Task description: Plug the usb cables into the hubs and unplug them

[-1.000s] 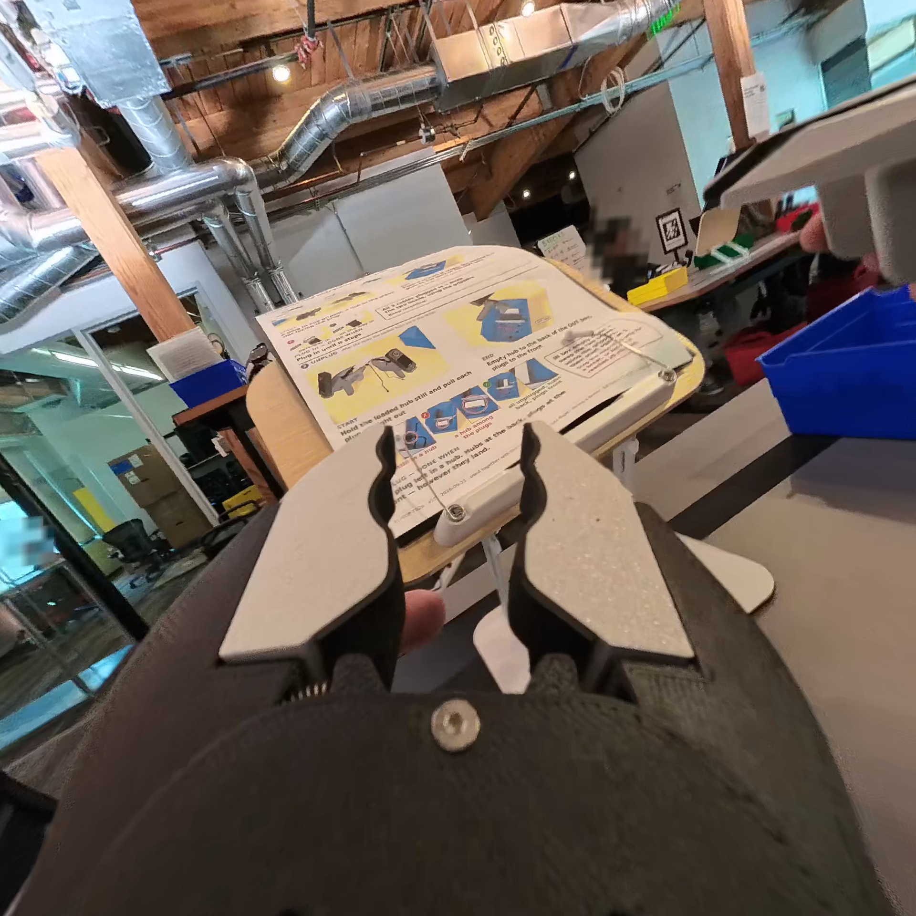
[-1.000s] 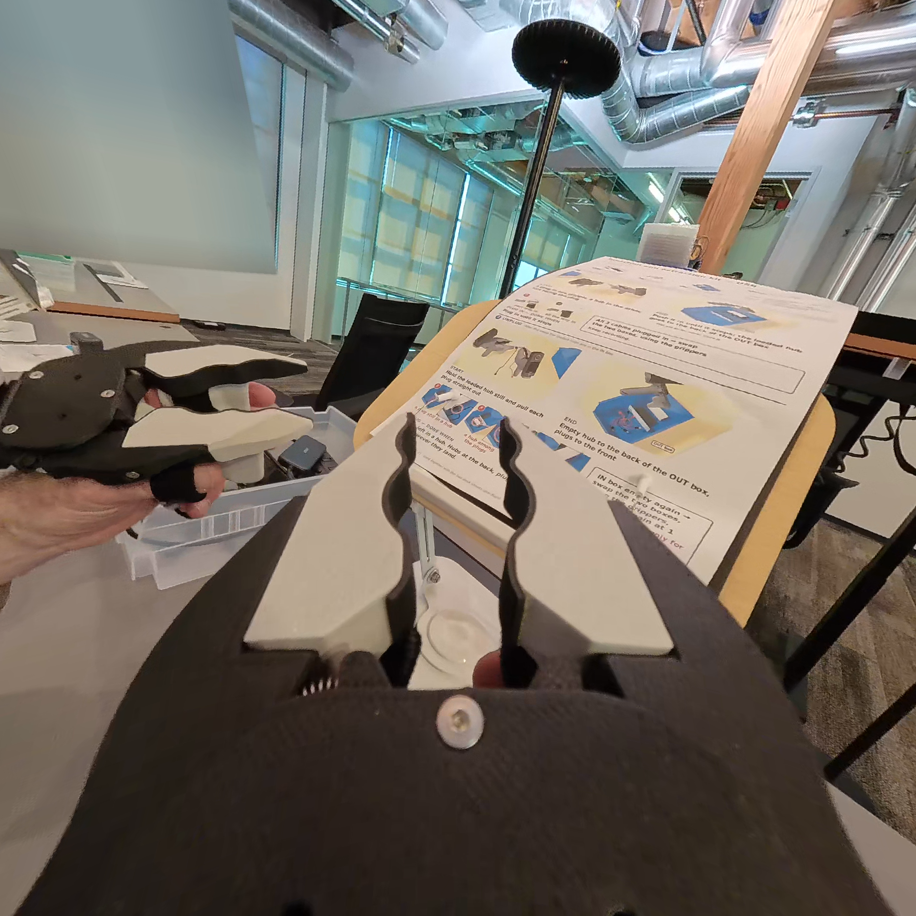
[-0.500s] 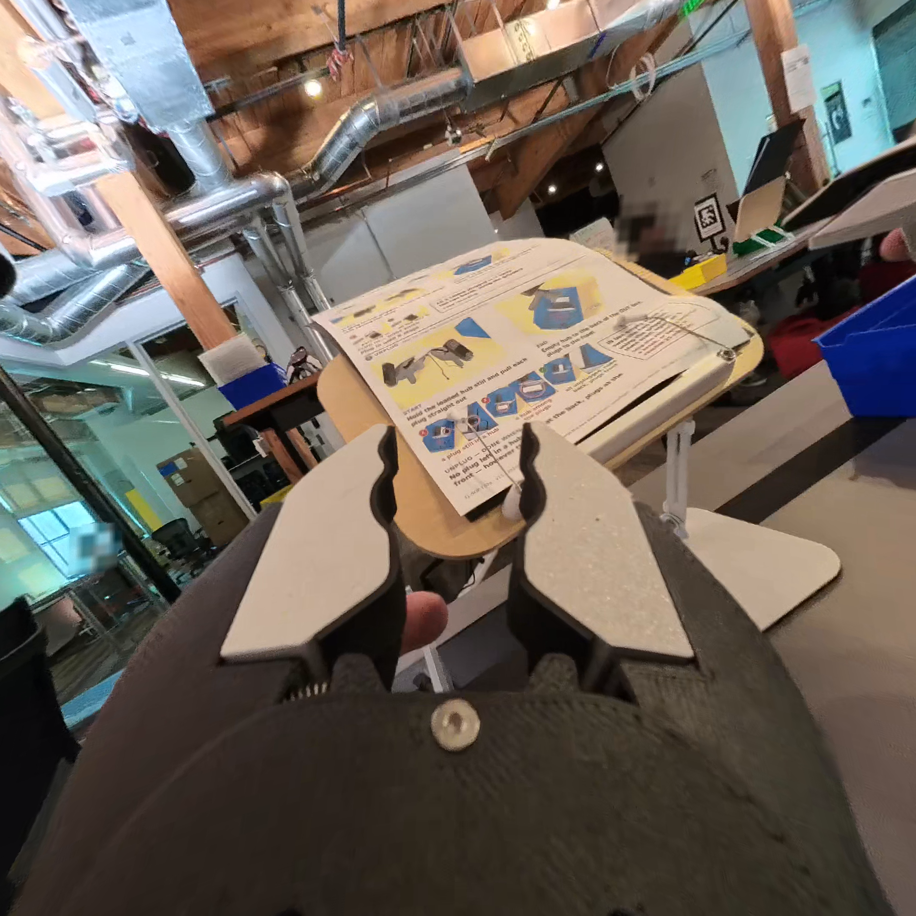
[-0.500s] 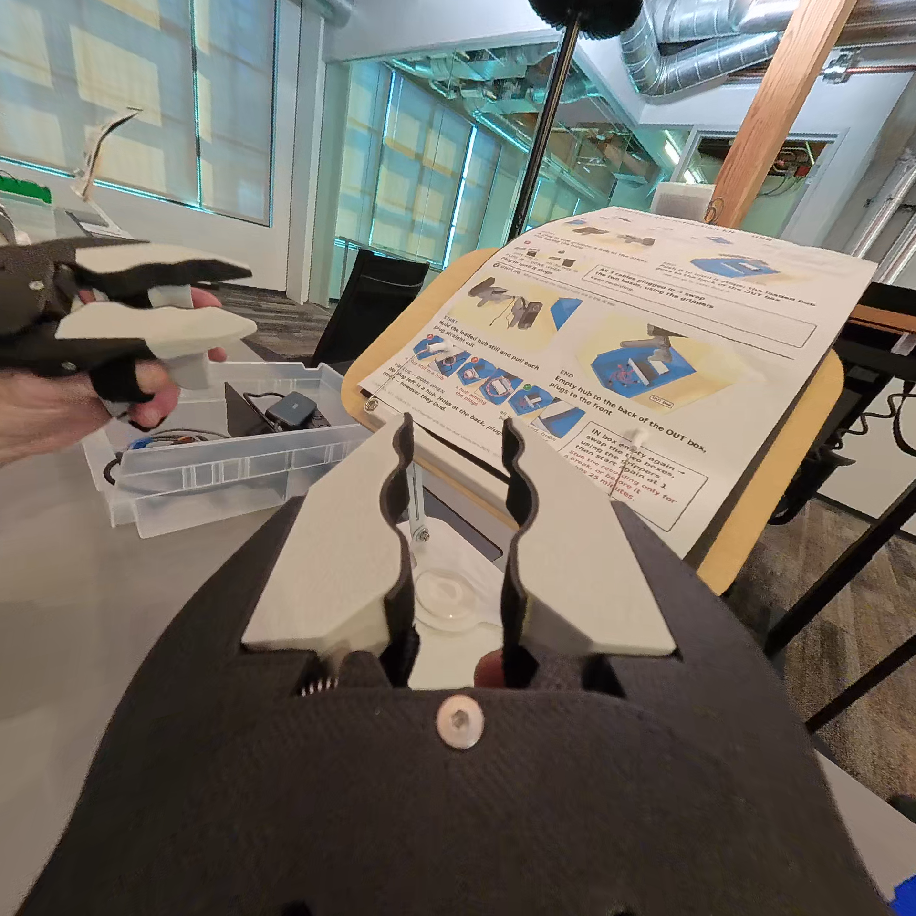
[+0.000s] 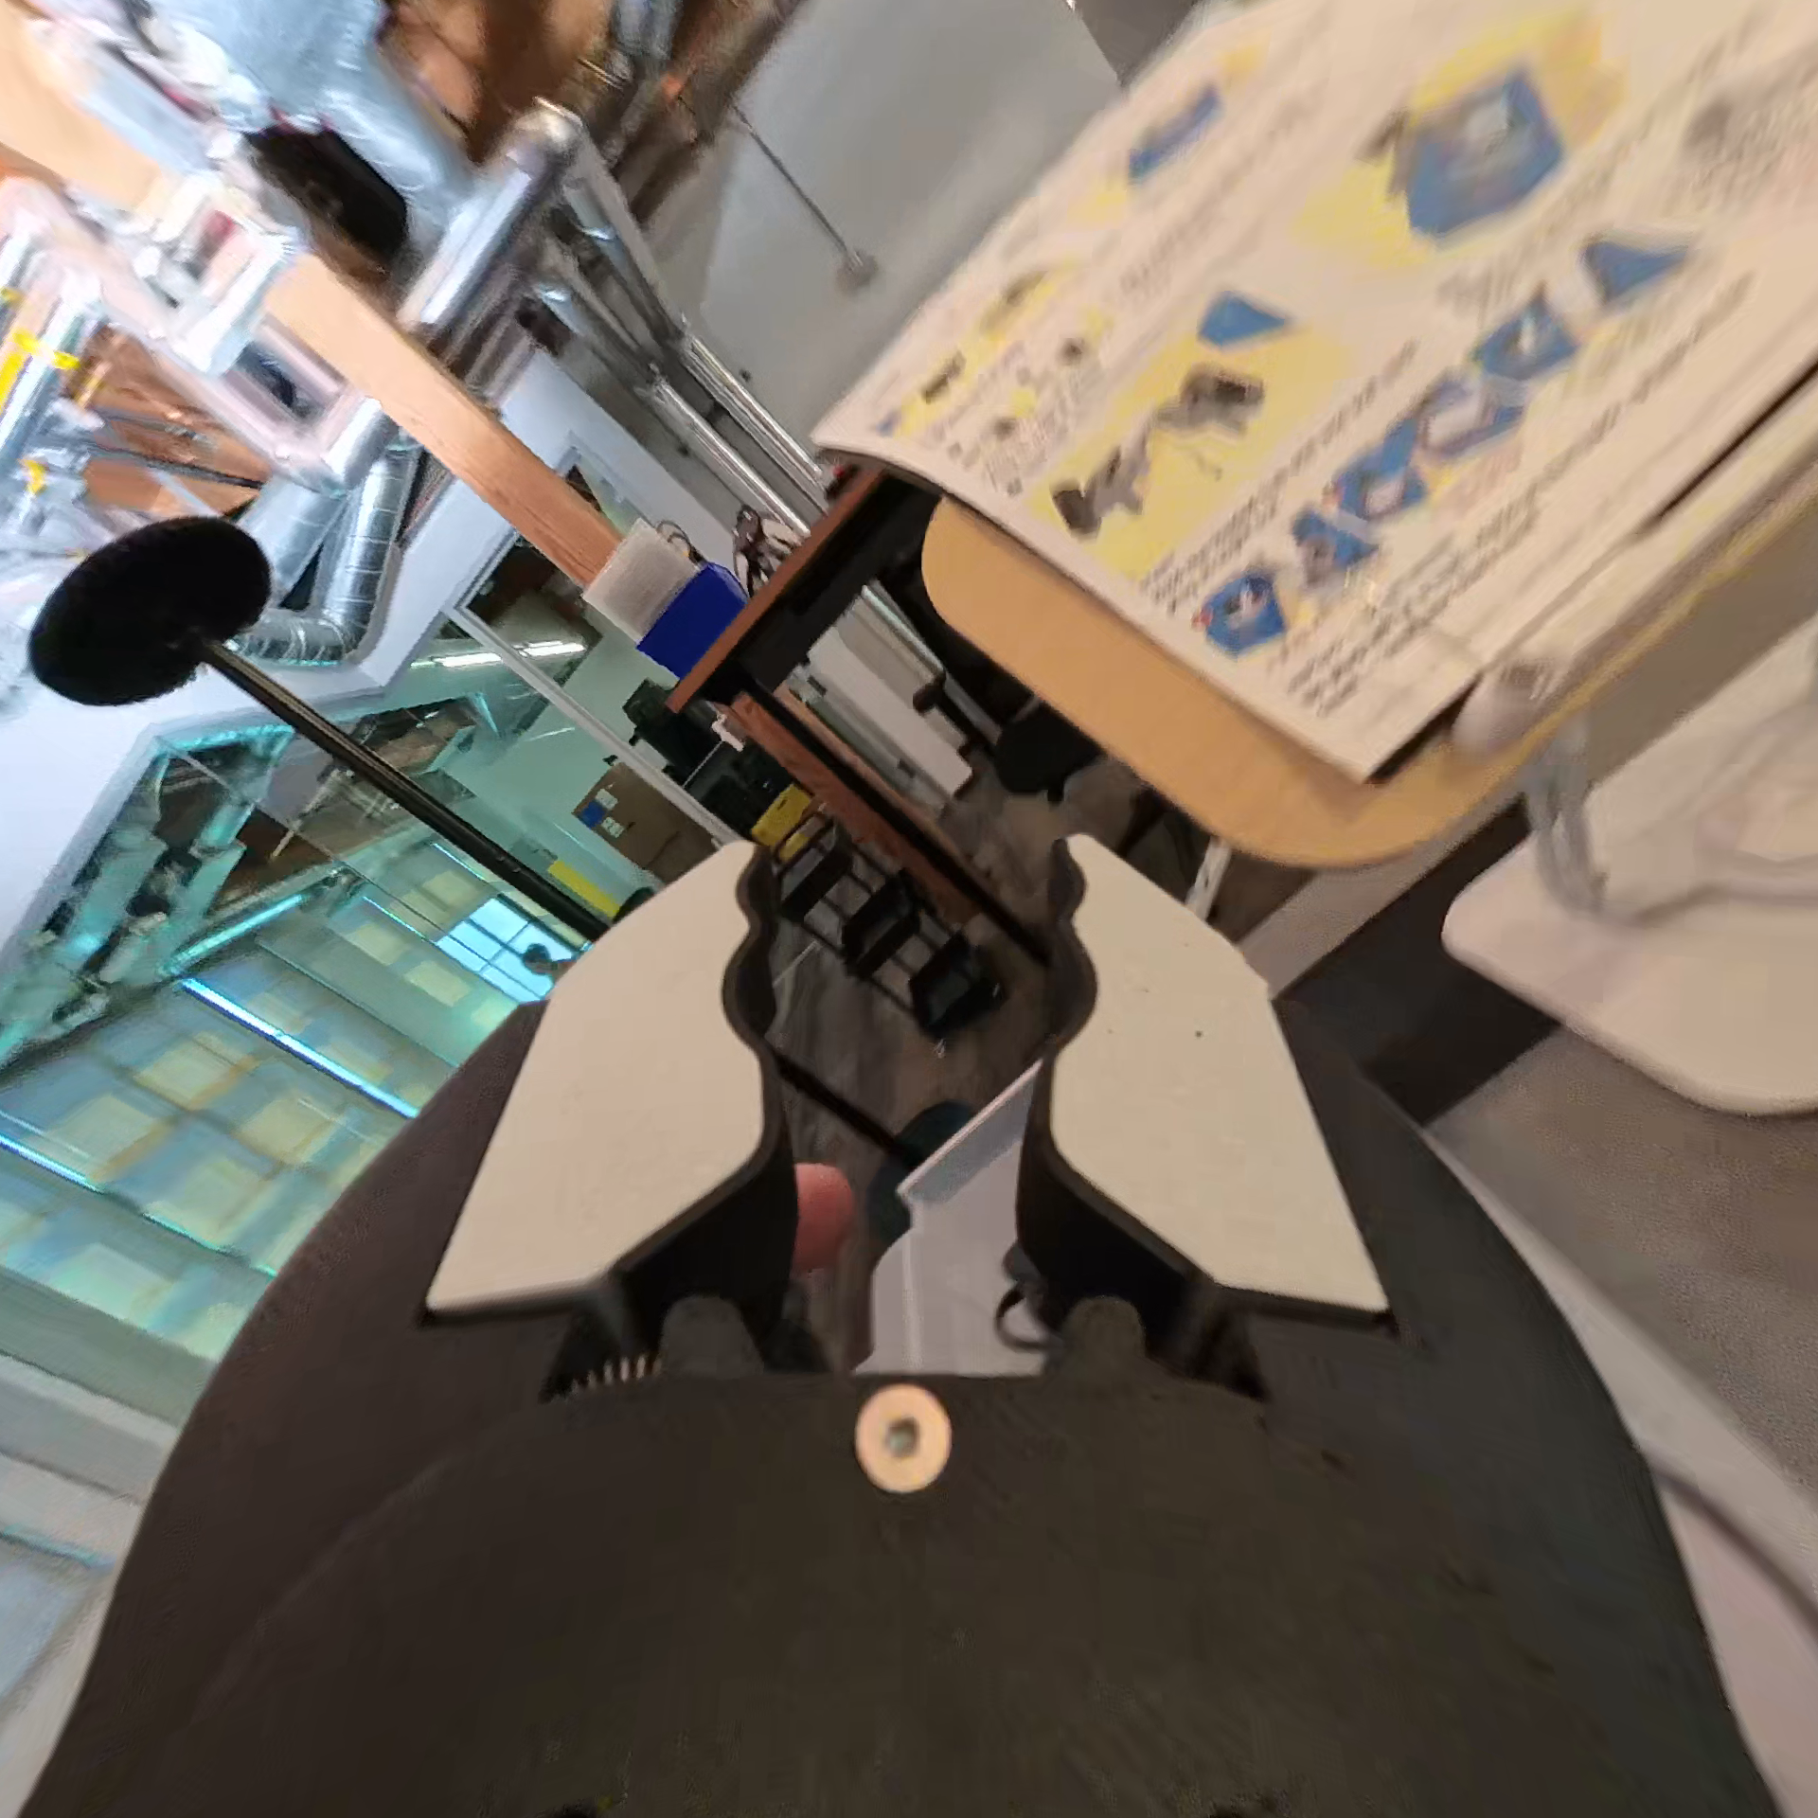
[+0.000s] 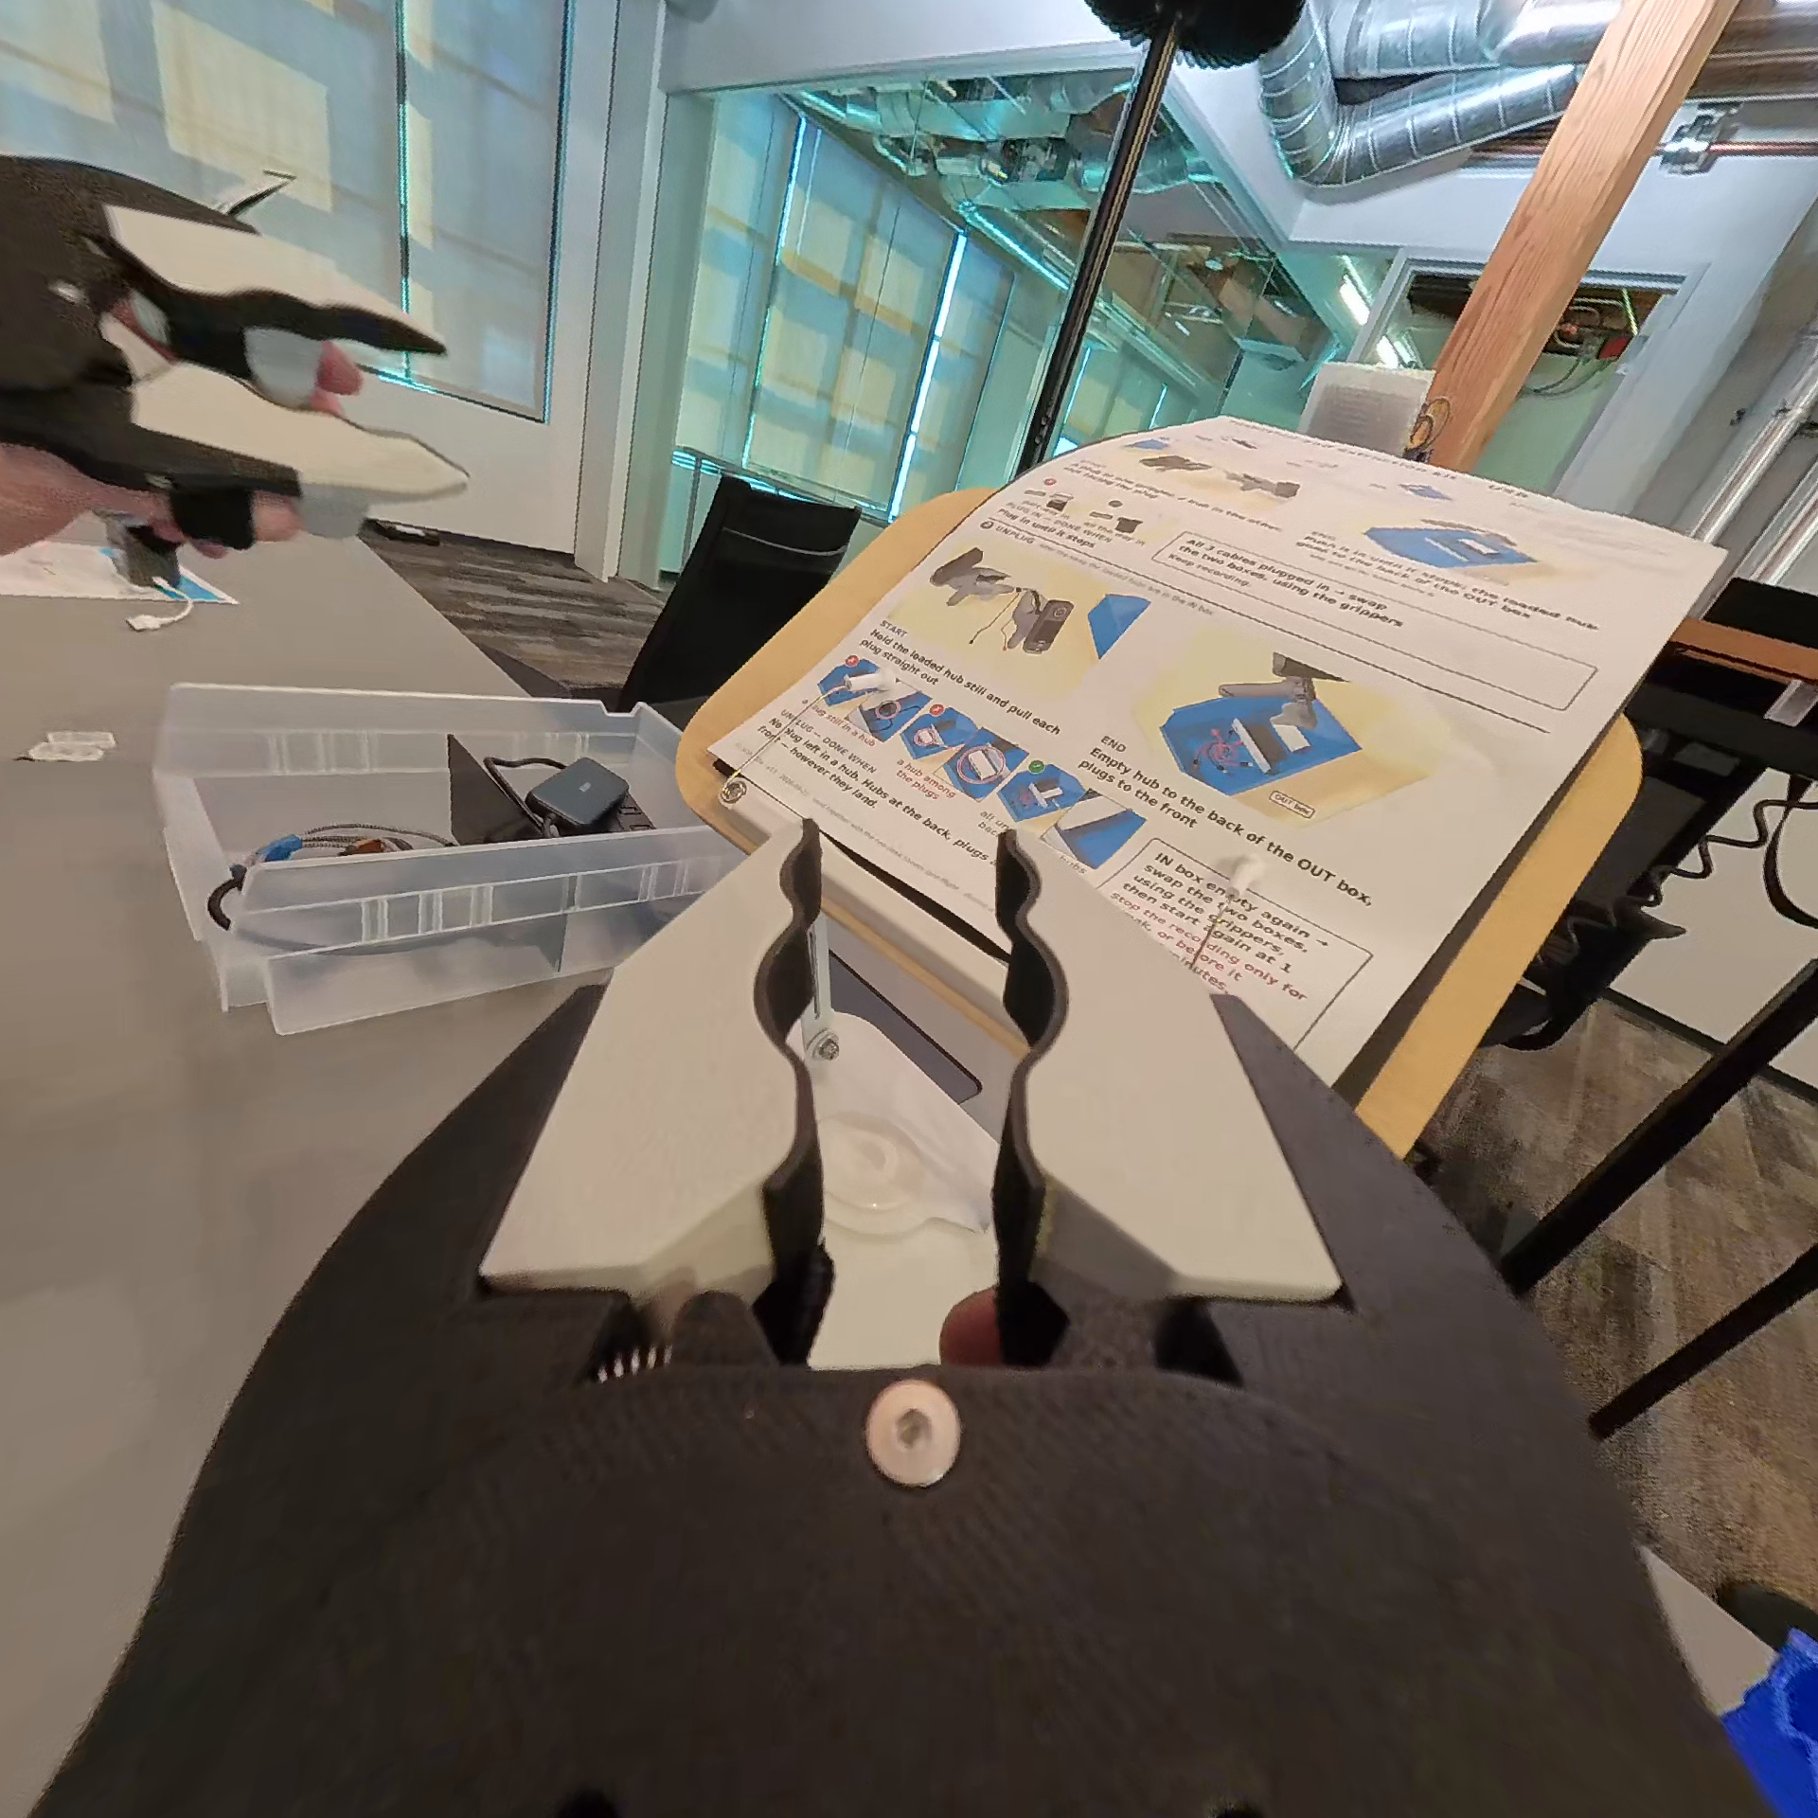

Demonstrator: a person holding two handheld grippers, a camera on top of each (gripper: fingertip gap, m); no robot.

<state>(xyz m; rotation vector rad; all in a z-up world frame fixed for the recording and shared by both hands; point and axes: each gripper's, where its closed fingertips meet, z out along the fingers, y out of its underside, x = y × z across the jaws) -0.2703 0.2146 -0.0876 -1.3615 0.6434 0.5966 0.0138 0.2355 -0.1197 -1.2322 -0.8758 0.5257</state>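
The grey surface [image 6: 197,1131] is being shown as the largest thing, carrying everything else. A tilted wooden board with a printed instruction sheet [image 6: 1230,708] is being held up on a white stand near the middle of it. A clear plastic bin [image 6: 413,885] is lying just left of that board; a dark grey USB hub [image 6: 580,792] is resting at its back and coiled cables with a blue plug [image 6: 325,846] are lying toward its front, so the task's things are being kept together there, untouched. The right tool [image 6: 905,866] is being held over the stand's base, its jaws parted by a moderate gap and holding nothing. The left tool [image 5: 910,866] is being held above and beyond the bin, rolled over and in blur; its jaws are likewise parted and empty. The step in hand is judged to be the approach to the bin. It would be done well by the left tool being levelled and steadied first, the hub body being pinned across its long sides, and one plug being gripped squarely by its housing rather than by its cord, in line with its port.
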